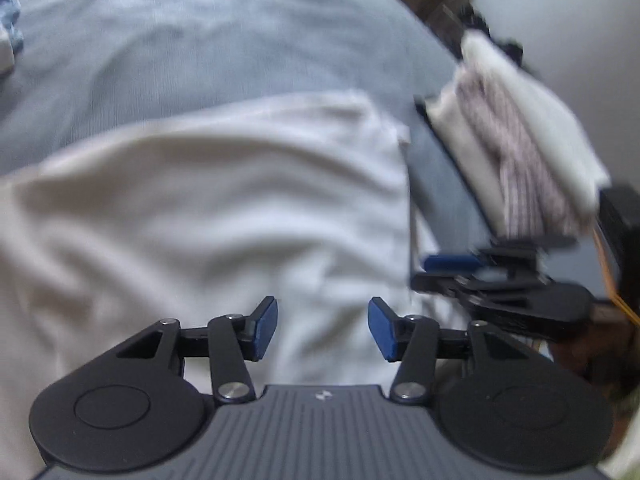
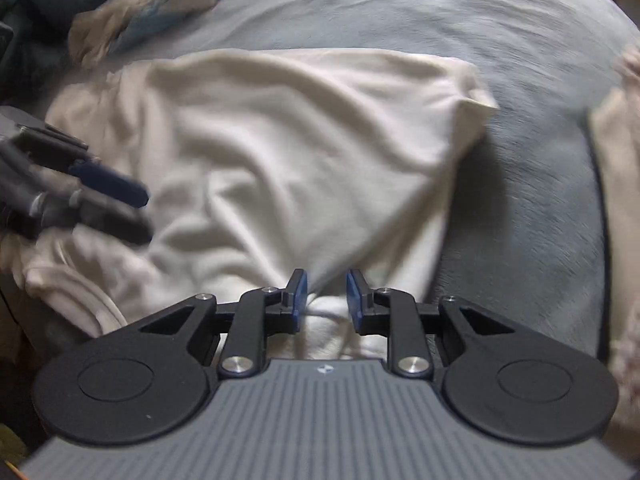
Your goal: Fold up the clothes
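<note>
Left wrist view: the left gripper (image 1: 322, 328) occupies the lower centre of the frame. Its jaws stand apart, with nothing between the blue pads (image 1: 266, 328); only the white garment (image 1: 208, 200) shows in the gap. The garment (a T-shirt or similar top, wrinkled) fills the middle and lower left of the frame. At the right edge, mid-height, the right gripper (image 1: 452, 270) enters sideways, blurred. Above it, in the upper right, lies a stack of folded clothes (image 1: 516, 132), white with a striped piece among them. The grey-blue bedsheet (image 1: 180, 40) covers the upper half of the frame.

Right wrist view: the right gripper (image 2: 326, 294) sits at lower centre. Its jaws are narrowly parted, and a bunched fold of the white garment (image 2: 304, 140) rises between the pads; whether the pads press on it cannot be told. The garment spreads across the centre of the frame. At the left edge, mid-height, the left gripper (image 2: 120, 204) hangs over the cloth, blurred. In the upper left lies a crumpled beige-and-blue cloth (image 2: 152, 4). The bedsheet (image 2: 500, 20) extends to the upper right.
</note>
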Demonstrator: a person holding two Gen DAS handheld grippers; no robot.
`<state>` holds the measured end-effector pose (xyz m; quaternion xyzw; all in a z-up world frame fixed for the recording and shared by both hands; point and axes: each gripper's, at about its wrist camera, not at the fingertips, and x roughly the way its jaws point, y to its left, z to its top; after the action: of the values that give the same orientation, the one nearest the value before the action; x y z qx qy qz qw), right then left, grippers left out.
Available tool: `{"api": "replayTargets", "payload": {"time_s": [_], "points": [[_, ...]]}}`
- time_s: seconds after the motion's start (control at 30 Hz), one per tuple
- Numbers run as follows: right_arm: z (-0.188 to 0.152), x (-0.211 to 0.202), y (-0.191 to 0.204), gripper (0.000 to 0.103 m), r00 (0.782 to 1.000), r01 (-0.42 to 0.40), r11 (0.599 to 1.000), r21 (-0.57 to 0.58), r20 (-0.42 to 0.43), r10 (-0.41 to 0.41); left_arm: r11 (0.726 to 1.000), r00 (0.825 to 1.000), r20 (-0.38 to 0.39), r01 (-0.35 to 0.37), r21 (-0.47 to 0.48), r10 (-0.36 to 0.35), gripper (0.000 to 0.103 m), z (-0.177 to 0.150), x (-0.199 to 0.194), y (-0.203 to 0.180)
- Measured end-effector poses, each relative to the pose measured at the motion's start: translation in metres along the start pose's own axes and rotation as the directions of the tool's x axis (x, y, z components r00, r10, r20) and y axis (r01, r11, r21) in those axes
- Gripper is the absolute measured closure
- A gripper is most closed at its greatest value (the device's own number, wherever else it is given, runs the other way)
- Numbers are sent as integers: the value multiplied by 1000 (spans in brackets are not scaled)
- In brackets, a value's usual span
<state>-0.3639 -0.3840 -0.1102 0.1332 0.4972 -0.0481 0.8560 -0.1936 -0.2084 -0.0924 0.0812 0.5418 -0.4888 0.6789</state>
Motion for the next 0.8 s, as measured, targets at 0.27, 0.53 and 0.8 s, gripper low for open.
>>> {"api": "replayTargets", "payload": {"time_s": [0.27,0.53,0.8], "points": [[40,-11,-79,81,965,121,936,330,182,-189,985,998,57,15,173,-25,51,64,67,-51],[60,21,-117,75,970,-28,869,493,223,-96,941,997,52,-66,331,51,61,73,117,-89],[52,16,-136,74,964,-151,776,612,264,-20,972,997,60,-59,229,46,97,85,125,-84]]}}
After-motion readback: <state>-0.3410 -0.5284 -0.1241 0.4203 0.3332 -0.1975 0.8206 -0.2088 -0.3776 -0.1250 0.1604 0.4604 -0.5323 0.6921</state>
